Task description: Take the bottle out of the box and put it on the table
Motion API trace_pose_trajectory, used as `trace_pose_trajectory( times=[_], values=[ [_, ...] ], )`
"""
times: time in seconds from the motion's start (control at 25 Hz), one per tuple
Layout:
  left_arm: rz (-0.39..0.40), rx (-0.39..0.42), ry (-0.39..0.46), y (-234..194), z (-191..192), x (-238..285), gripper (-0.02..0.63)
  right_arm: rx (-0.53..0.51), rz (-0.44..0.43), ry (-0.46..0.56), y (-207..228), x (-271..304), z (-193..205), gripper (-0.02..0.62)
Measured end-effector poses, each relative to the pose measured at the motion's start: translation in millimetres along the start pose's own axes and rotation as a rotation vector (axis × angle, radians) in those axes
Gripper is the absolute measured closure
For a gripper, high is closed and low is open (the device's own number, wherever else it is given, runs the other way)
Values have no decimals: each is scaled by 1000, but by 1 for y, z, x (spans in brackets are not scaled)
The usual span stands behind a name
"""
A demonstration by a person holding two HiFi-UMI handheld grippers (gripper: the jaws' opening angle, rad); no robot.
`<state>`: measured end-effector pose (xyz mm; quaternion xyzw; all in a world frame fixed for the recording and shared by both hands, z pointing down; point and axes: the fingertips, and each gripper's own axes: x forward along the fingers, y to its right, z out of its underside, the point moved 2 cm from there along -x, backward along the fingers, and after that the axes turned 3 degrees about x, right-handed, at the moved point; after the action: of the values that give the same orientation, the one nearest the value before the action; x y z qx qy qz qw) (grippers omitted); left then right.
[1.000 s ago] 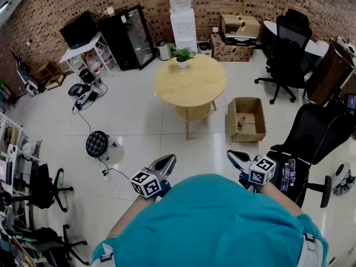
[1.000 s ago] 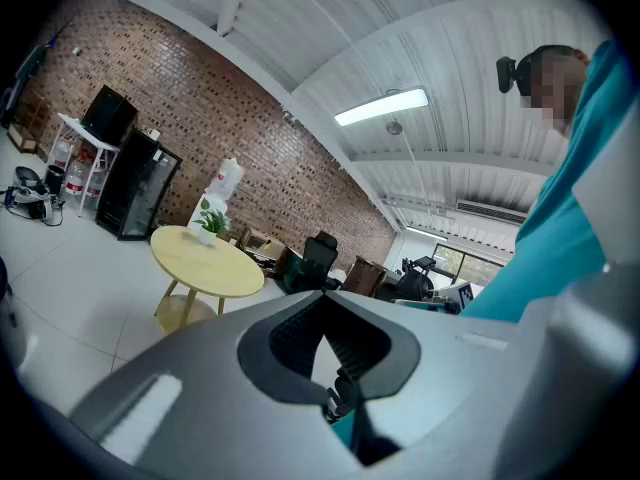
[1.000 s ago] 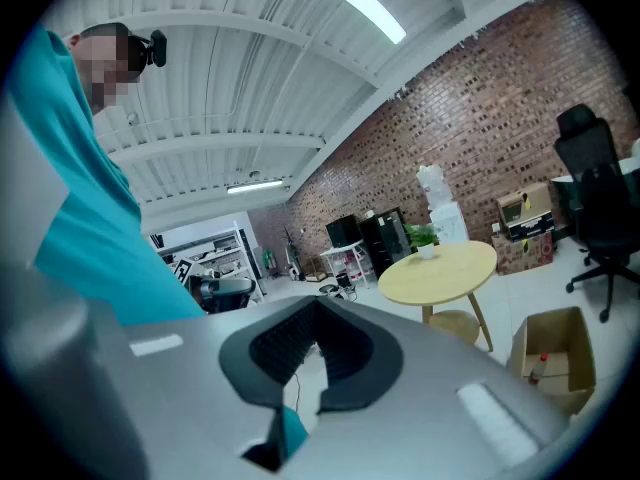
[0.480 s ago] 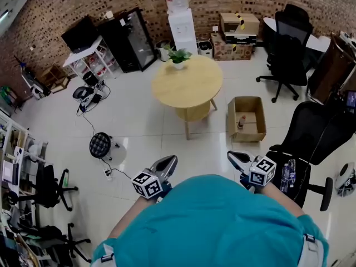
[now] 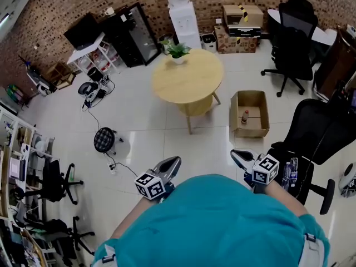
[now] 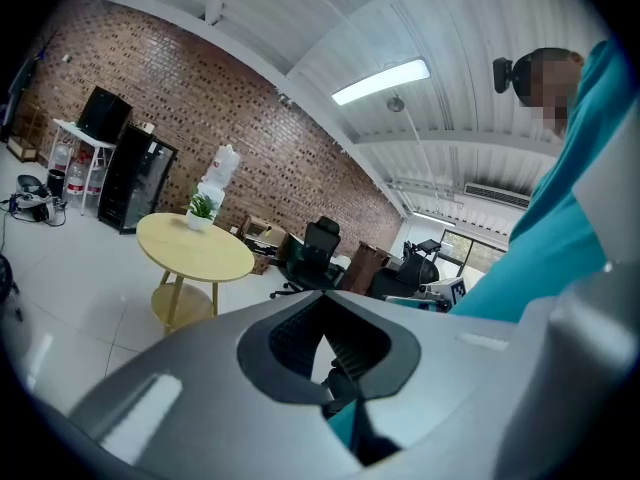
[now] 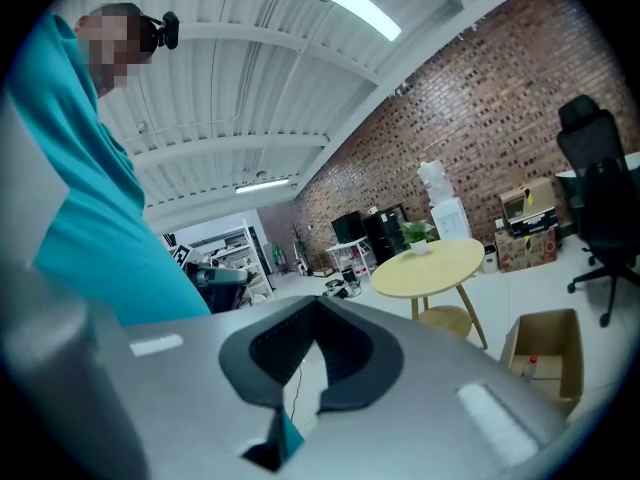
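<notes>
Left hand-held gripper (image 5: 172, 162), right hand-held gripper (image 5: 237, 154): both closed, empty.

One table (image 5: 189, 81), one potted plant (image 5: 177, 51), one open box (image 5: 259, 124), one bottle (image 5: 245, 117), one left gripper (image 5: 174, 161) and one right gripper (image 5: 236, 154) are counted.

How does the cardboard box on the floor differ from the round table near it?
The cardboard box is rectangular and sits on the floor; the round table stands on legs. The cardboard box is open, with a bottle inside; the round table bears a potted plant near its far edge. Both are light brown.
</notes>
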<state>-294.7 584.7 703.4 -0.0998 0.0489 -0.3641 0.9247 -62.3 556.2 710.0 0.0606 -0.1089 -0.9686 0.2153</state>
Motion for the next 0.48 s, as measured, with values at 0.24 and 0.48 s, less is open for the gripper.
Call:
trace_pose_trajectory(
  times=[0.24,0.48],
  values=[
    [26,-28,14,-49,-7,-11,606,-3,20,-26,-1,52,2,594],
    [89,-47,62,-138,-54,-34,606,-13,81,-28,-9,144,-21,594]
  ],
)
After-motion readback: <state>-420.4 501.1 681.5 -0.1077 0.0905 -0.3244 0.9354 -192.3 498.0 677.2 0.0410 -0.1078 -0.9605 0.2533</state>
